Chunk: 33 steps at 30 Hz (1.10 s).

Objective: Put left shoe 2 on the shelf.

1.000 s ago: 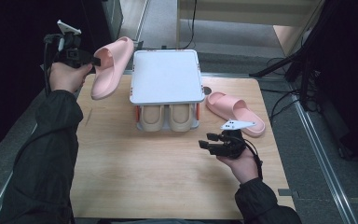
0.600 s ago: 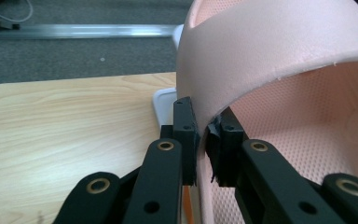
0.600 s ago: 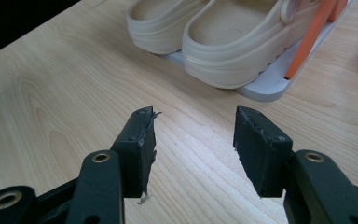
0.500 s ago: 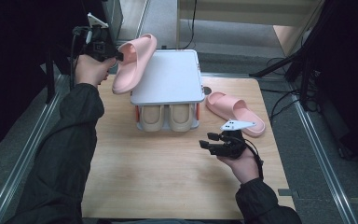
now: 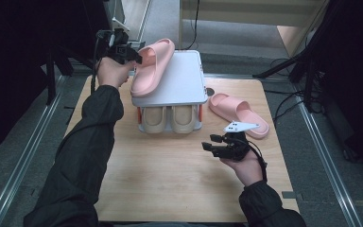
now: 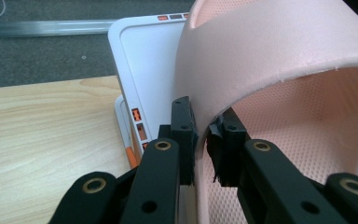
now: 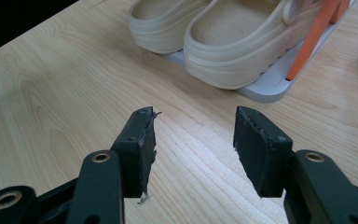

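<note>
step: setting a pink slide (image 5: pixel 152 66) on the white rack (image 5: pixel 182 82) top
left gripper (image 6: pixel 204 140): jaws nipping the slide's strap edge, just easing apart
right gripper (image 7: pixel 193 140): wide open, empty, low over the table (image 5: pixel 170 175)
next: lay it flat, let go
count: two pink slides, second (image 5: pixel 238 113) beside the rack; two beige clogs (image 5: pixel 172 118) on the lower shelf

The person's left arm is stretching far forward, sleeve drawn out long, with the left claw (image 5: pixel 134 56) raised in the fist at the far left. Its jaws are sitting narrowly apart and have just been opening slightly. The right hand (image 5: pixel 246 163) is resting low and near, wrist bent, holding the right claw (image 5: pixel 209 146) pointing leftward, its jaws standing wide apart with nothing between them.
</note>
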Tool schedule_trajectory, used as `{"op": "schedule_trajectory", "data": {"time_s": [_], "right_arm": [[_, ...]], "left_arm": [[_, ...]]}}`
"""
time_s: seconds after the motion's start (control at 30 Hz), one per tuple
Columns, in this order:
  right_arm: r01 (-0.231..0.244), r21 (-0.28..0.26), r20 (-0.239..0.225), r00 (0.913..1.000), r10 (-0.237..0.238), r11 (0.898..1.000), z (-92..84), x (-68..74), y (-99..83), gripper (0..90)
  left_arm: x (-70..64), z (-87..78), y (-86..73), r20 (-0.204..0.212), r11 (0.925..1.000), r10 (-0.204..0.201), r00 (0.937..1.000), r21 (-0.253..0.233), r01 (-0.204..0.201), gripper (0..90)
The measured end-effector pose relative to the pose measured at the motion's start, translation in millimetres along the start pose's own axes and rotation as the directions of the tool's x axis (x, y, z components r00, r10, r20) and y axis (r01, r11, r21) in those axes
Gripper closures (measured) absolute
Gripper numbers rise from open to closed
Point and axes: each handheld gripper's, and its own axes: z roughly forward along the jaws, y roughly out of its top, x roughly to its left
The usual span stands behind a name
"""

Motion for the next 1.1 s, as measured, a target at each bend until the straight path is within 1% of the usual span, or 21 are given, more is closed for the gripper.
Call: {"op": "schedule_trajectory", "data": {"time_s": [0.07, 0.1, 0.13, 0.2, 0.27, 0.33, 0.43, 0.5, 0.53, 0.7, 0.87, 0.93, 1.0, 1.1], "right_arm": [[0.002, 0.0, 0.001, 1.0, -0.002, 1.0, 0.1, -0.2, -0.1, 49.3], [0.001, 0.0, 0.001, 1.0, -0.001, 1.0, 0.1, -0.3, -0.1, 49.3], [0.001, 0.0, 0.001, 1.0, -0.001, 1.0, 0.0, -0.3, 0.0, 49.3], [0.002, 0.0, 0.001, 1.0, -0.002, 1.0, 0.2, -0.2, -0.1, 49.4], [0.006, 0.005, 0.001, 1.0, -0.006, 1.0, 0.7, 0.3, -0.2, 49.4], [0.01, 0.005, 0.001, 0.9999, -0.01, 1.0, 1.5, 0.8, -0.2, 49.3], [0.01, 0.009, 0.0, 0.9999, -0.01, 1.0, 2.1, 1.3, -0.2, 49.4], [0.011, 0.009, -0.001, 0.9999, -0.011, 1.0, 2.0, 1.4, -0.3, 49.4], [0.011, 0.009, -0.001, 0.9999, -0.011, 1.0, 2.0, 1.4, -0.3, 49.3], [0.013, 0.01, -0.001, 0.9999, -0.013, 1.0, 2.5, 1.5, -0.3, 49.4], [0.012, 0.011, -0.002, 0.9999, -0.012, 1.0, 2.8, 1.6, -0.3, 49.4], [0.012, 0.013, -0.001, 0.9999, -0.012, 1.0, 2.9, 1.6, -0.3, 49.4], [0.011, 0.014, 0.0, 0.9999, -0.011, 1.0, 2.9, 1.8, -0.3, 49.4], [0.014, 0.013, -0.002, 0.9999, -0.014, 1.0, 3.2, 1.8, -0.3, 49.4]], "left_arm": [[-0.2, 3.5, -1.2, -0.002, 1.0, -0.005, 1.0, -0.001, 0.005, 80.1], [-0.5, 4.2, -1.5, 0.0, 0.9999, -0.011, 0.9999, -0.012, 0.011, 79.4], [-0.7, 4.2, -1.4, -0.003, 0.9999, -0.003, 1.0, -0.012, 0.003, 79.3], [-1.1, 4.4, -1.5, 0.008, 1.0, -0.002, 1.0, -0.008, 0.002, 78.6], [-0.7, 4.5, -1.8, 0.03, 1.0, -0.004, 0.9995, 0.003, 0.004, 75.8], [-1.4, 4.2, -2.8, 0.031, 1.0, -0.002, 0.9995, 0.001, 0.002, 74.9], [0.2, 3.7, -4.4, 0.062, 0.9997, -0.024, 0.9978, 0.003, 0.024, 72.6], [1.9, 3.2, -5.0, 0.101, 0.9988, -0.048, 0.9937, 0.015, 0.046, 68.7], [1.4, 2.9, -5.2, 0.109, 0.9986, -0.051, 0.9927, 0.02, 0.049, 67.2], [-1.9, 1.1, -6.2, 0.108, 0.999, -0.039, 0.9934, 0.028, 0.036, 66.8], [-1.3, -0.3, -7.0, 0.121, 0.9983, -0.047, 0.9915, 0.04, 0.042, 68.0], [-1.3, -1.6, -7.6, 0.131, 0.9986, -0.044, 0.9905, 0.034, 0.04, 68.5], [-0.6, -2.6, -8.2, 0.142, 0.9983, -0.057, 0.9883, 0.022, 0.055, 69.2], [0.5, -3.2, -9.6, 0.143, 0.9988, -0.046, 0.9886, 0.025, 0.043, 68.3]]}}
